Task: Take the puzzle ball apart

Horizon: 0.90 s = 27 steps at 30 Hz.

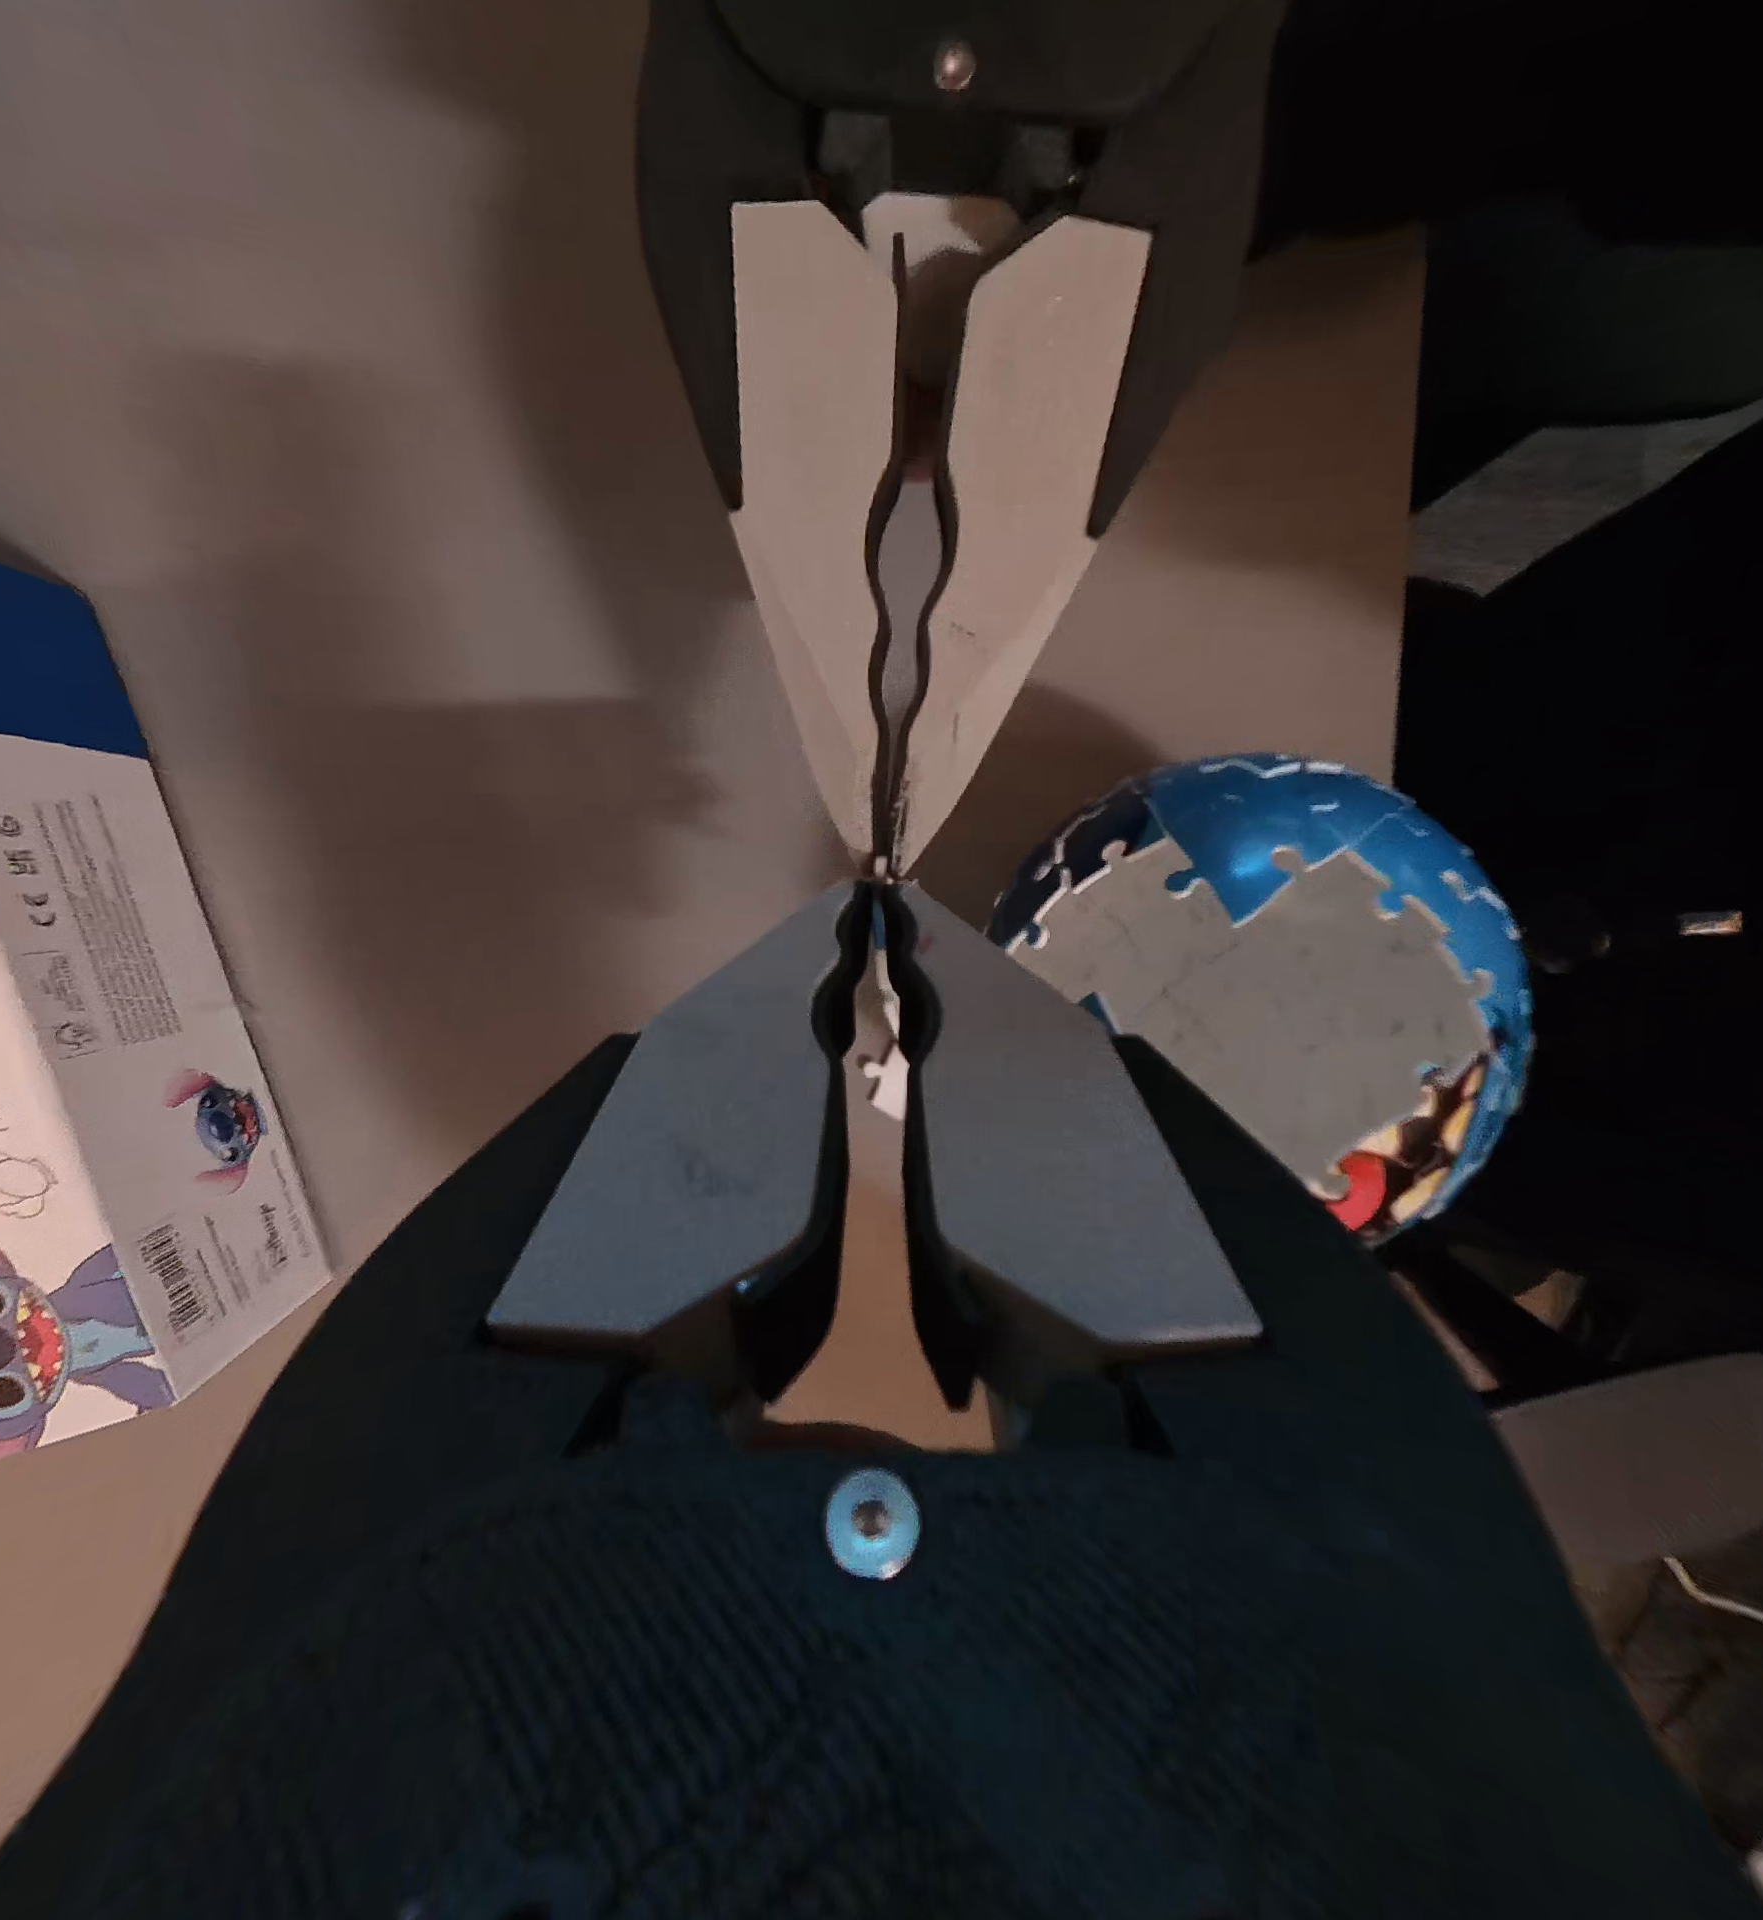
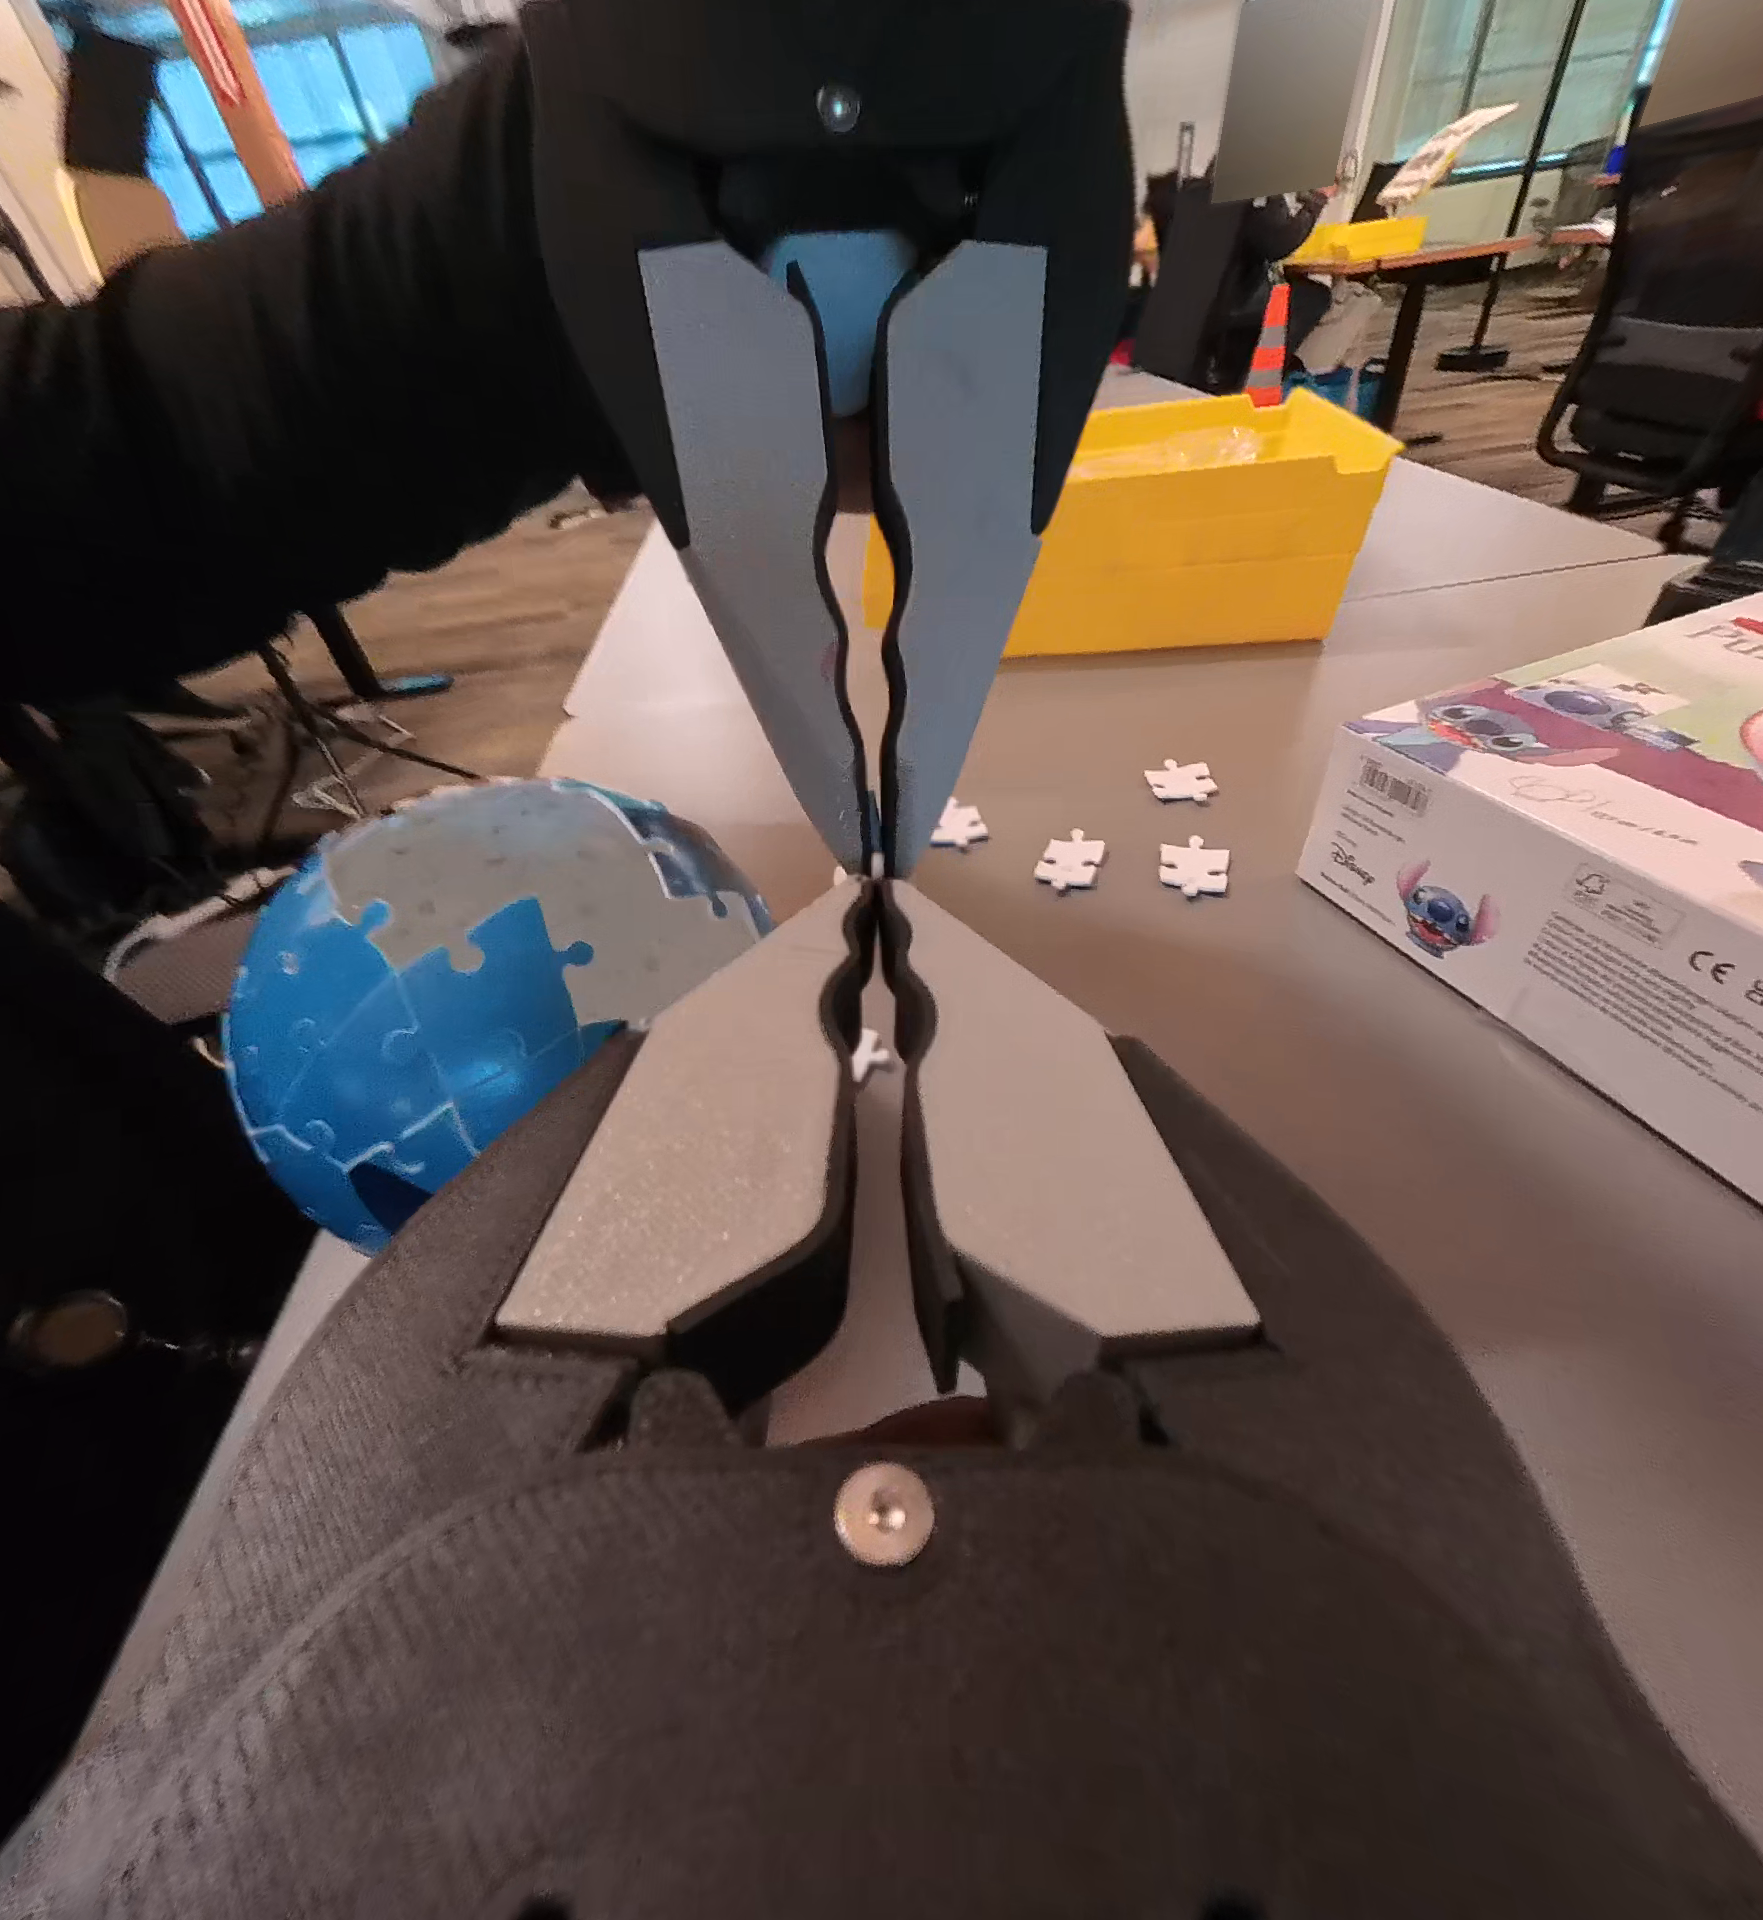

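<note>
The puzzle ball [image 1: 1261, 997] is blue with a large grey-white patch and rests on the table near its edge; it shows in the right wrist view [image 2: 441, 997] too. My left gripper [image 1: 882, 909] and right gripper [image 2: 882, 909] are held tip to tip above the table beside the ball. Both are shut, and a small white and blue puzzle piece [image 2: 875, 862] is pinched where the tips meet. The right gripper [image 1: 887, 847] shows opposite in the left wrist view, the left gripper [image 2: 882, 842] opposite in the right. A white bit [image 1: 882, 1060] shows through the left fingers' gap.
Several loose white pieces [image 2: 1069, 862] lie on the grey table [image 2: 1272, 1091] beyond the tips. The puzzle box [image 2: 1604, 904] lies to the right and also shows in the left wrist view [image 1: 77, 1039]. A yellow bin [image 2: 1199, 540] stands behind. A black sleeve [image 2: 233, 416] crosses the left. Less than 4 cm separates the two grippers' tips. Both grippers' tips are roughly 12 cm from the white bit [image 1: 882, 1060].
</note>
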Motion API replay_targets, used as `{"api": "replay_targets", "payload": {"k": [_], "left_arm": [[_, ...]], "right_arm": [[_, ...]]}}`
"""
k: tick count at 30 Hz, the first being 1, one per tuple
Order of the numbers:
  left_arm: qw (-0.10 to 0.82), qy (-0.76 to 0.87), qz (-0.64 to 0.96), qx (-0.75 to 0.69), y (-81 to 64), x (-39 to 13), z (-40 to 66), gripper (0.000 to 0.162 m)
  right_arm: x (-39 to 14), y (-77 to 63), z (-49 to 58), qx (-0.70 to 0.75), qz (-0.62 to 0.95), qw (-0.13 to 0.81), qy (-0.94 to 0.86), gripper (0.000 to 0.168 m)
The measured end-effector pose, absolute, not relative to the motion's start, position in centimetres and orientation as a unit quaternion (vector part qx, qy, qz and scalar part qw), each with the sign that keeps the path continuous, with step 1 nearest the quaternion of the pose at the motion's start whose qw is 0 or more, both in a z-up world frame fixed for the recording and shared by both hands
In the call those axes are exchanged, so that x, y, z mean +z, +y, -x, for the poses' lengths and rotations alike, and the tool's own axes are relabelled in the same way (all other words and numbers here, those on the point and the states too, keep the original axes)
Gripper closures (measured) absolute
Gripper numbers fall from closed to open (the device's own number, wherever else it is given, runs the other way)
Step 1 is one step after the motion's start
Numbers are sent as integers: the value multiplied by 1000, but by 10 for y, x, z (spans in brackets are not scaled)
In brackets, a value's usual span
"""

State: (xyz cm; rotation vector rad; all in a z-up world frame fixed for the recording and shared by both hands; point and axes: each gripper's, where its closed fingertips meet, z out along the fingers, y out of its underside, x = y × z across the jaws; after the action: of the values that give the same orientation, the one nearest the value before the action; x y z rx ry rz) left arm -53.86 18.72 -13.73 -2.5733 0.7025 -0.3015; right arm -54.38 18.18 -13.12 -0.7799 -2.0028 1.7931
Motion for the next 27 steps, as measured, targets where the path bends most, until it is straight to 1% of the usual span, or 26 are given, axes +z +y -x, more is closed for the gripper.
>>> {"api": "replay_targets", "payload": {"k": [3, 12, 13, 14, 16, 17, 18, 19, 22, 24, 27], "left_arm": [[252, 234, 931, -122, 192, -129, 537, 162], [281, 182, 930, -149, 197, -120, 537, 162], [284, 178, 929, -158, 197, -120, 536, 162], [284, 176, 928, -164, 197, -120, 534, 162], [289, 173, 927, -166, 200, -121, 534, 162], [289, 173, 927, -167, 201, -121, 534, 162], [289, 174, 926, -171, 201, -121, 533, 162], [289, 176, 924, -175, 201, -120, 531, 162], [292, 175, 924, -174, 202, -120, 532, 162], [302, 171, 921, -178, 202, -115, 534, 161], [323, 150, 918, -177, 202, -109, 543, 154]], "right_arm": [[-123, 187, 543, 650, 277, 170, -687, 168], [-116, 193, 542, 666, 286, 160, -669, 168], [-116, 193, 542, 670, 289, 153, -666, 167], [-117, 193, 542, 672, 292, 143, -665, 161], [-121, 190, 540, 672, 292, 119, -670, 157], [-123, 188, 539, 671, 291, 114, -672, 160], [-125, 186, 539, 669, 288, 114, -675, 167], [-126, 185, 539, 665, 286, 118, -679, 168], [-126, 187, 542, 654, 284, 150, -685, 168], [-125, 188, 542, 658, 289, 143, -680, 168], [-123, 193, 544, 670, 301, 129, -667, 168]]}}
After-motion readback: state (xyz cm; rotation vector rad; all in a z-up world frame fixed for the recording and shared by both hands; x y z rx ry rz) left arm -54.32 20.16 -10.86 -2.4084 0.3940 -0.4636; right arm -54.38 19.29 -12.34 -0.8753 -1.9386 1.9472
